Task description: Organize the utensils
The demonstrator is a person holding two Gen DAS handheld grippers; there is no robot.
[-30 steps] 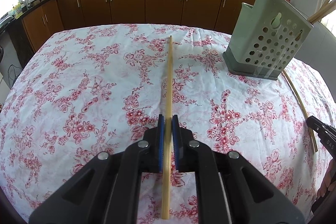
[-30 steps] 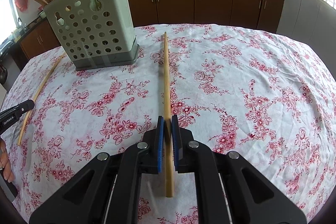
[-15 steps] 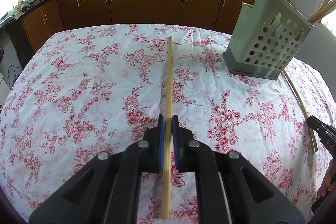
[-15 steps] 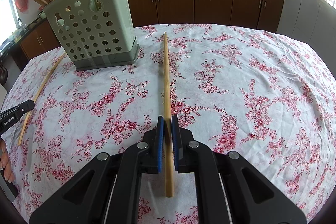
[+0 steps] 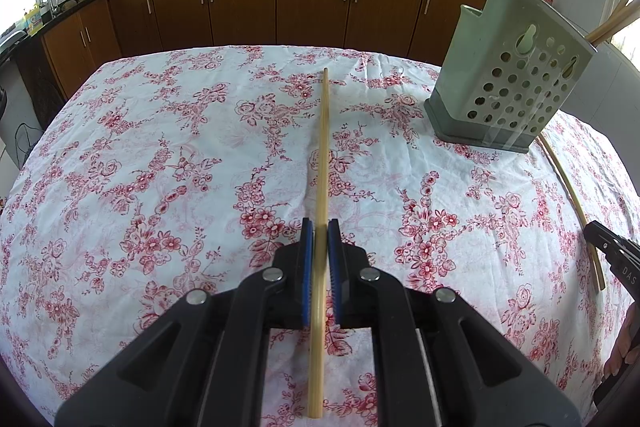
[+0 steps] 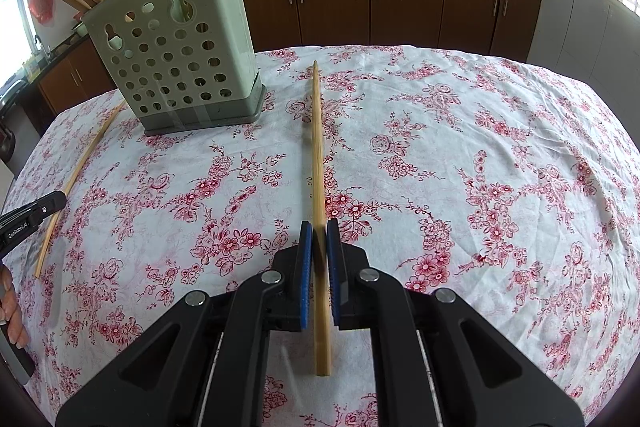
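My left gripper (image 5: 320,227) is shut on a long bamboo chopstick (image 5: 323,155) that points forward over the floral tablecloth. My right gripper (image 6: 320,227) is shut on another bamboo chopstick (image 6: 317,139), also pointing forward. A pale green perforated utensil holder (image 5: 508,83) with several chopsticks standing in it sits at the right in the left wrist view and at the left in the right wrist view (image 6: 176,55). A third chopstick (image 5: 572,199) lies on the cloth beside the holder; it also shows in the right wrist view (image 6: 76,179).
The table (image 5: 140,155) is covered by a white cloth with red flowers. Brown kitchen cabinets (image 5: 312,3) with a dark counter and pans stand behind it. The other gripper's tip shows at the right edge (image 5: 612,255) and at the left edge (image 6: 32,217).
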